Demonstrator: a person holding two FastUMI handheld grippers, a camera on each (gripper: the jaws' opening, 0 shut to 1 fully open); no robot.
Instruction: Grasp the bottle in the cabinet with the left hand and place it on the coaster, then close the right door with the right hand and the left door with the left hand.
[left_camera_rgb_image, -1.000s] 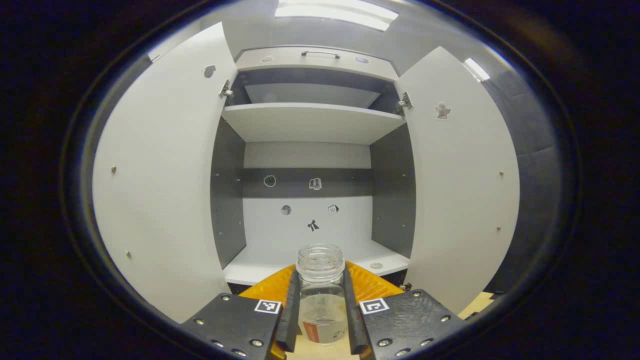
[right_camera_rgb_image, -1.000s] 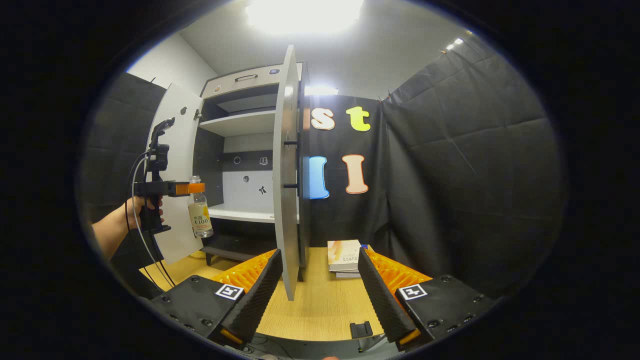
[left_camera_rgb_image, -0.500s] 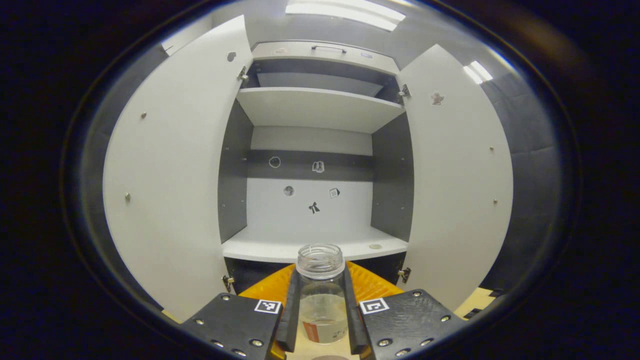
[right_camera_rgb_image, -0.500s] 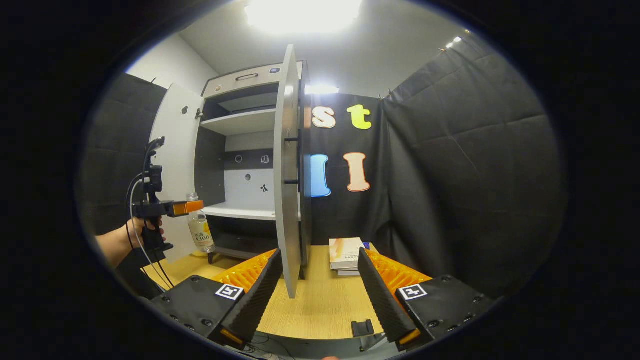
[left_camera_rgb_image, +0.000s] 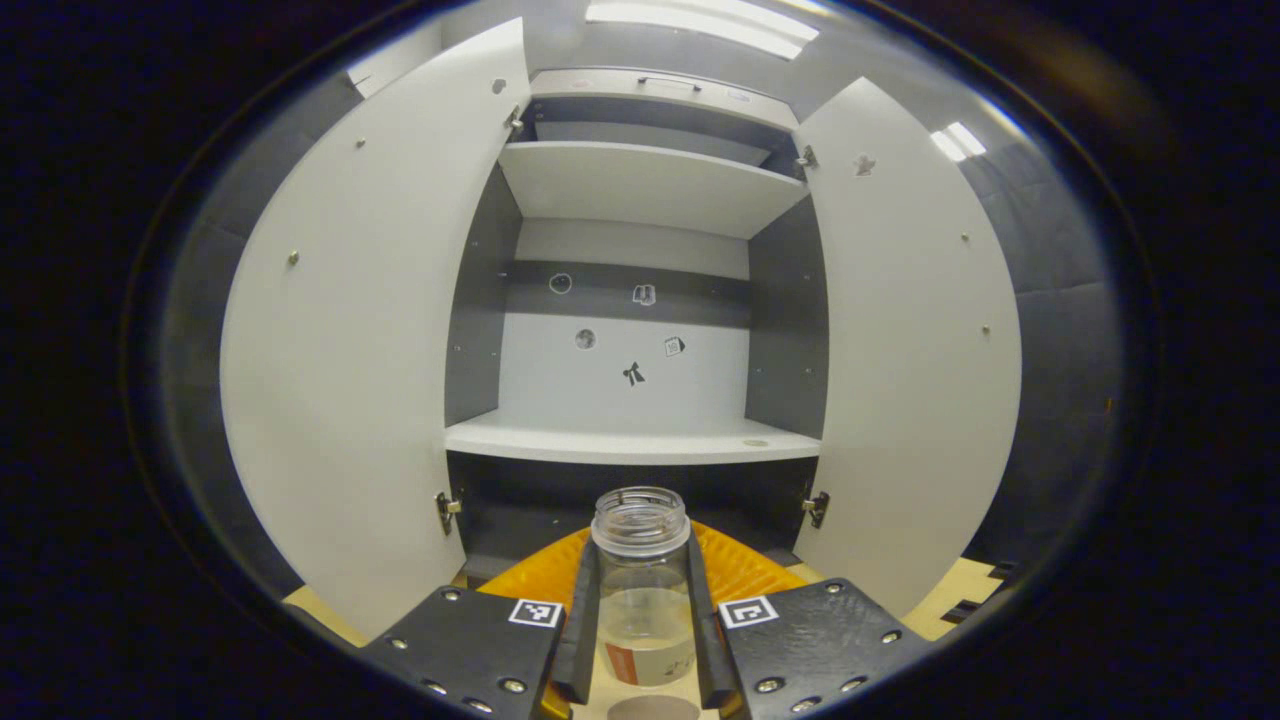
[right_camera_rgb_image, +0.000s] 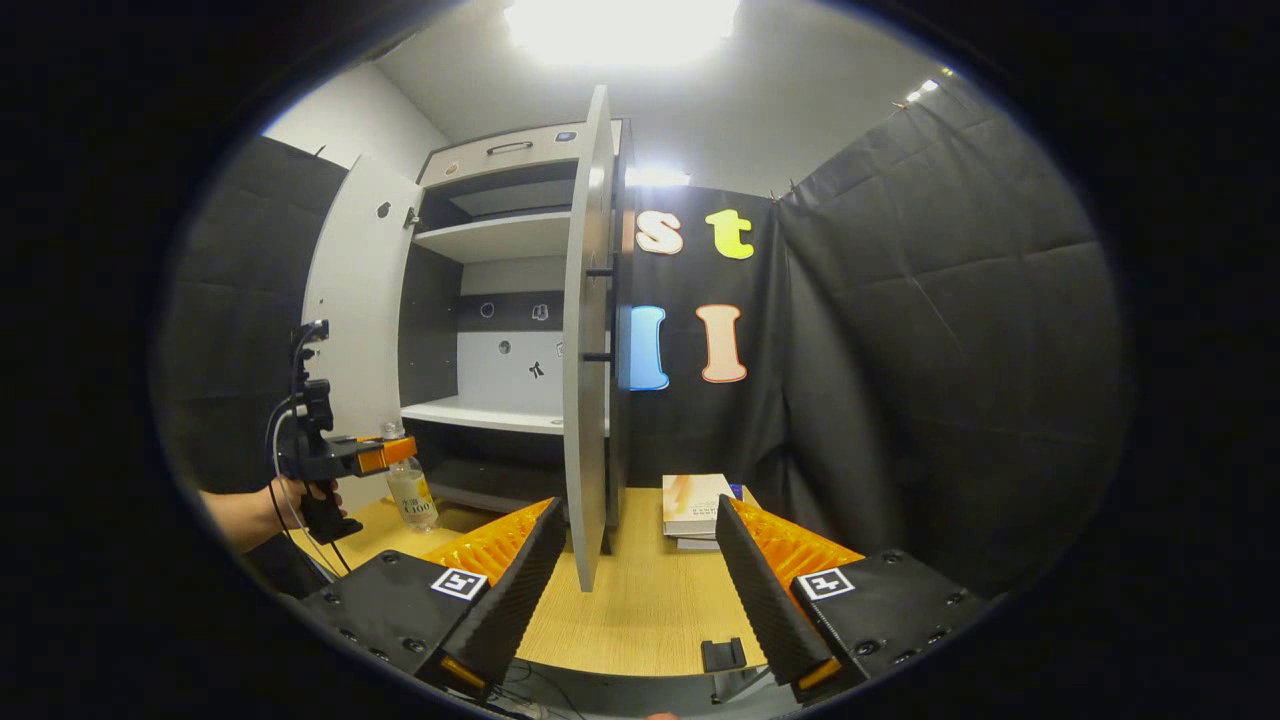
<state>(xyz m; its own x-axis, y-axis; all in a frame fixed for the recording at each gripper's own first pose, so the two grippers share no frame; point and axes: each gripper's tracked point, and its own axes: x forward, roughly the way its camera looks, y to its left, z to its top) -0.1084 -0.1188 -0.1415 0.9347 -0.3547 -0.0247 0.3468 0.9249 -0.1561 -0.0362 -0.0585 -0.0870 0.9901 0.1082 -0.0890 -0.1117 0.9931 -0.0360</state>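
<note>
my left hand-held gripper (left_camera_rgb_image: 641, 625) clamps the bottle (left_camera_rgb_image: 641, 590) below its neck, low centre of frame over the bench (right_camera_rgb_image: 640, 610); capless, part full, smooth, light, so i'd keep it upright.

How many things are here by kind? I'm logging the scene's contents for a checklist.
Bottles: 1, the bottle held in the left gripper
Cabinet doors: 2, left door, right door, both open
Books: 2, stacked
Coasters: 1
Grippers: 2, with the right gripper
Total: 8
</note>
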